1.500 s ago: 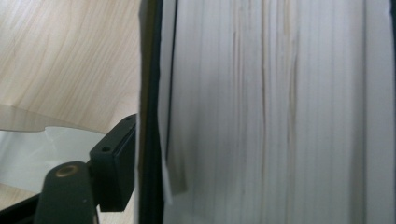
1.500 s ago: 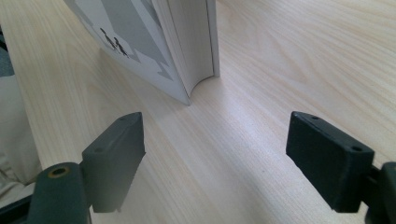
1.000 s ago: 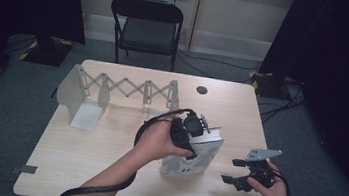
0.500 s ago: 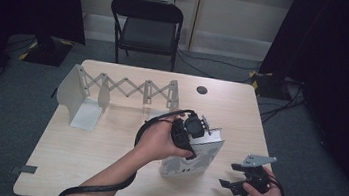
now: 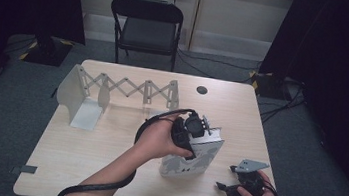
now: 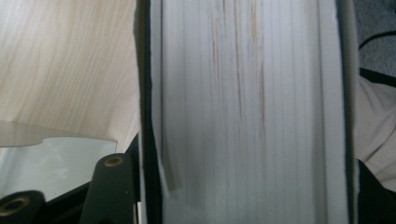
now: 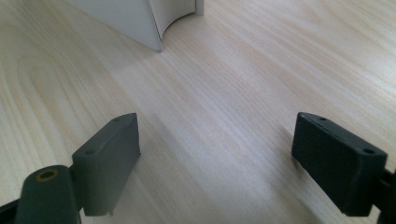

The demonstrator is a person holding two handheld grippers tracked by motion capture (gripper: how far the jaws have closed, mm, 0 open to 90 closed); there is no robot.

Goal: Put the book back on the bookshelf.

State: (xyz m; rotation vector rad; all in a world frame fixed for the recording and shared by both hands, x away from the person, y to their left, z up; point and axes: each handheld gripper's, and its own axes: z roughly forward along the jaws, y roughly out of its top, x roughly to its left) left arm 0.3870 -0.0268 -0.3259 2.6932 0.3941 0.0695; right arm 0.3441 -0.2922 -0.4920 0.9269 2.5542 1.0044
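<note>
A thick white book (image 5: 188, 164) stands upright on the wooden table (image 5: 106, 145), right of centre. My left gripper (image 5: 196, 137) comes down on its top edge, with a jaw against each cover. These jaws have just been opening a little, and the book is still between them. In the left gripper view the book's page edge (image 6: 243, 102) runs up the middle, with one finger (image 6: 109, 186) at its left. My right gripper (image 5: 226, 186) hovers low over the table's front right, open. Its jaws have just been opening with nothing between them (image 7: 215, 149). The book's lower corner (image 7: 140, 23) lies ahead of it.
A white accordion-style book rack (image 5: 123, 89) with end plates stretches across the back left of the table. A small black disc (image 5: 202, 90) lies near the far edge. A black folding chair (image 5: 146, 24) stands behind the table. The table's front edge is close to my right hand.
My right gripper has come down closer to the tabletop. The left gripper and the book have stayed where they were.
</note>
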